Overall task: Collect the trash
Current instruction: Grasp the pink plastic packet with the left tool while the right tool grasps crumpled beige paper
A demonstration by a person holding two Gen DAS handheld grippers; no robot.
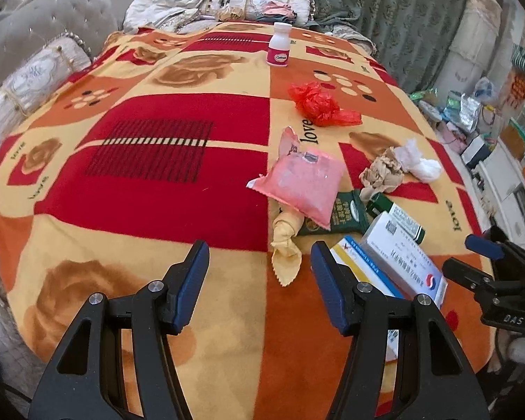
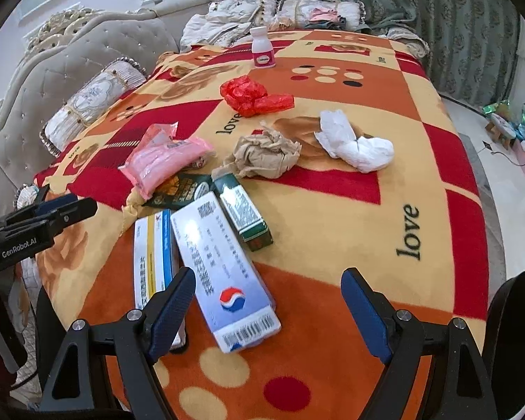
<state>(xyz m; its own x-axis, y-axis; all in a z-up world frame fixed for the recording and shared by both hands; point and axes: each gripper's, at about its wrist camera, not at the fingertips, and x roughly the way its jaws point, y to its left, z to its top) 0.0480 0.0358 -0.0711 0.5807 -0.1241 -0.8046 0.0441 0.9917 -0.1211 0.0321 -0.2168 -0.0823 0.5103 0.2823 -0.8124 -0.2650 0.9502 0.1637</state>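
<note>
Both our grippers, left gripper (image 1: pixel 259 280) and right gripper (image 2: pixel 267 309), are spread apart, holding nothing. Trash sits on the blanket (image 2: pixel 332 217). Risk: the flat blue-white medicine box (image 2: pixel 224 269) overlaps a neighbouring carton, so we may pinch both or snag the fleece.

Green packet (image 1: pixel 346 215) half under pink pouch (image 1: pixel 306 183); striped box (image 2: pixel 154 255) partly behind right gripper (image 2: pixel 269 311).

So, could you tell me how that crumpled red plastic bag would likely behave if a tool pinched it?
The crumpled red thin-plastic bag looks floppy, so it would probably squash and deform. It seems very light, likely lifting easily. Its glossy film may slip, so grasp a thick fold.
</note>
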